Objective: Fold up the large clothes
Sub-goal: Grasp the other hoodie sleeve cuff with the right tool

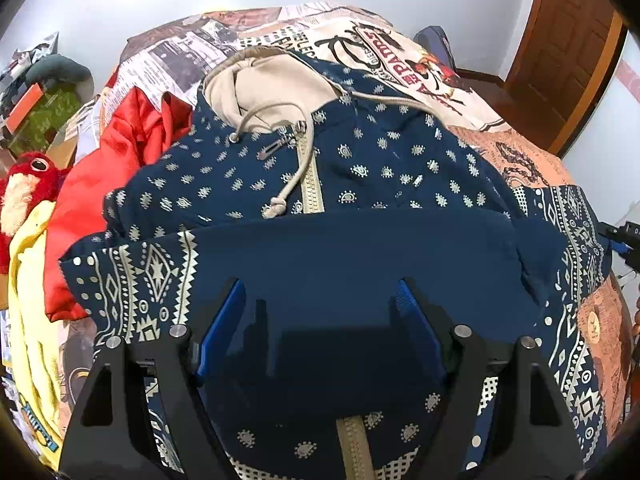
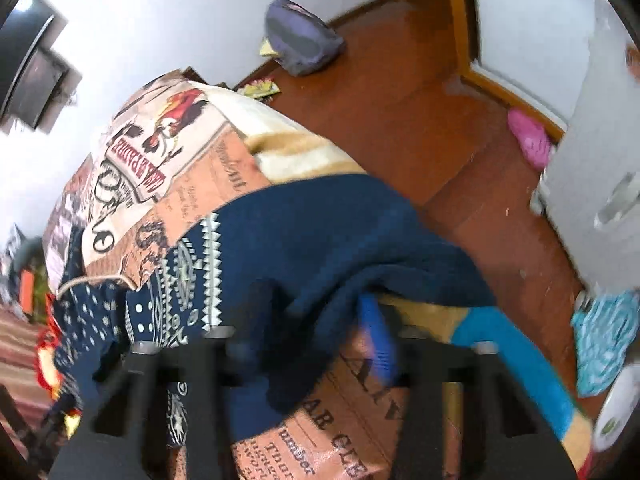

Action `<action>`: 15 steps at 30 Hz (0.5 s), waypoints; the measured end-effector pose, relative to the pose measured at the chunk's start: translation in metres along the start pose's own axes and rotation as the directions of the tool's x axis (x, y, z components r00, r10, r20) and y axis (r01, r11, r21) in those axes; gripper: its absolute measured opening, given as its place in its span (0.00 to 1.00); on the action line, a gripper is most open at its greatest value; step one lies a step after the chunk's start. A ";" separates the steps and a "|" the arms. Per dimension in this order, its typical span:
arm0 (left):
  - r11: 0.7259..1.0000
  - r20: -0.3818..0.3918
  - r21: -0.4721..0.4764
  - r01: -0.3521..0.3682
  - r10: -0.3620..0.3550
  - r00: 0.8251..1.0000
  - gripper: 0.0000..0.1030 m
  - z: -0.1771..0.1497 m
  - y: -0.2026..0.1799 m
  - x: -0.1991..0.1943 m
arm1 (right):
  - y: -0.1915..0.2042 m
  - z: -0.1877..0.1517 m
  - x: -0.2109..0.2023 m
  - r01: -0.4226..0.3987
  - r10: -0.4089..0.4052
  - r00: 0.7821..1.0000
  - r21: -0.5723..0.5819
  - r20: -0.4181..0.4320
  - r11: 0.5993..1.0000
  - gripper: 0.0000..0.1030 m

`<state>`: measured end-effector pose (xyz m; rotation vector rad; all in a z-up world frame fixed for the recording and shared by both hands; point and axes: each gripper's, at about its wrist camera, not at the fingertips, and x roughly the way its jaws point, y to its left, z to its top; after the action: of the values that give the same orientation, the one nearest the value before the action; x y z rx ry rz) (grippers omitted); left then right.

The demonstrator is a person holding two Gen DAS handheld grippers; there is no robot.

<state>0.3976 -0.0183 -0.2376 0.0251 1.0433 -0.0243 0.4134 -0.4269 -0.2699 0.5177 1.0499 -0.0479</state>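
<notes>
A navy patterned zip hoodie (image 1: 360, 168) with a beige hood lies on the bed, its lower part folded up over the chest. My left gripper (image 1: 320, 300) is open just above the plain navy folded panel, with its blue pads on either side and nothing between them. In the blurred right wrist view my right gripper (image 2: 308, 320) is open over the hoodie's navy hem or sleeve (image 2: 320, 240) at the bed's edge; the cloth drapes between the fingers, and I cannot tell whether it is pinched.
A newspaper-print bedspread (image 1: 400, 52) covers the bed. A red garment (image 1: 120, 160), a yellow garment (image 1: 32, 300) and a red plush toy (image 1: 28, 184) lie to the left. A wooden floor (image 2: 400, 100) with a purple bag (image 2: 300, 36) and a door lies beyond.
</notes>
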 end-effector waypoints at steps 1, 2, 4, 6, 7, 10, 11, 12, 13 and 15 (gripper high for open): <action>1.000 0.004 0.000 -0.002 0.002 1.000 0.75 0.000 0.001 -0.002 | 0.004 0.001 -0.004 -0.002 0.002 1.000 -0.021 0.009 1.000 0.13; 1.000 0.008 0.000 -0.004 0.004 1.000 0.75 0.000 0.002 -0.005 | 0.010 0.001 -0.012 -0.003 0.004 0.999 -0.044 0.032 0.999 0.11; 1.000 0.020 -0.002 -0.004 0.004 1.000 0.75 -0.001 0.004 -0.013 | 0.021 0.001 -0.025 -0.005 0.010 0.998 -0.073 0.064 0.997 0.10; 1.000 0.039 -0.004 -0.004 0.004 0.999 0.75 -0.001 0.008 -0.023 | 0.037 0.001 -0.045 -0.036 0.048 0.993 -0.113 0.104 0.993 0.10; 1.000 0.052 -0.005 -0.010 0.010 0.999 0.75 -0.001 0.010 -0.029 | 0.045 0.001 -0.053 -0.043 0.058 0.991 -0.131 0.118 0.990 0.10; 1.000 0.096 -0.017 -0.019 0.021 0.995 0.75 0.000 0.021 -0.050 | 0.074 -0.001 -0.078 -0.048 0.084 0.982 -0.210 0.167 0.977 0.09; 1.000 0.109 -0.024 -0.018 0.021 0.994 0.75 0.001 0.026 -0.057 | 0.088 -0.003 -0.089 -0.067 0.115 0.977 -0.249 0.182 0.966 0.09; 0.999 0.124 -0.033 -0.017 0.021 0.992 0.75 0.001 0.032 -0.066 | 0.099 -0.005 -0.096 -0.079 0.135 0.972 -0.274 0.192 0.958 0.09; 0.999 0.136 -0.041 -0.017 0.022 0.990 0.75 0.002 0.037 -0.073 | 0.109 -0.008 -0.103 -0.092 0.156 0.968 -0.296 0.198 0.951 0.09; 0.998 0.165 -0.058 -0.019 0.029 0.986 0.75 0.002 0.050 -0.089 | 0.135 -0.015 -0.119 -0.125 0.208 0.955 -0.348 0.211 0.929 0.09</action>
<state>0.3564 0.0324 -0.1596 -0.0157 0.8769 0.0247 0.3787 -0.3262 -0.1238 0.2836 0.7475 0.2106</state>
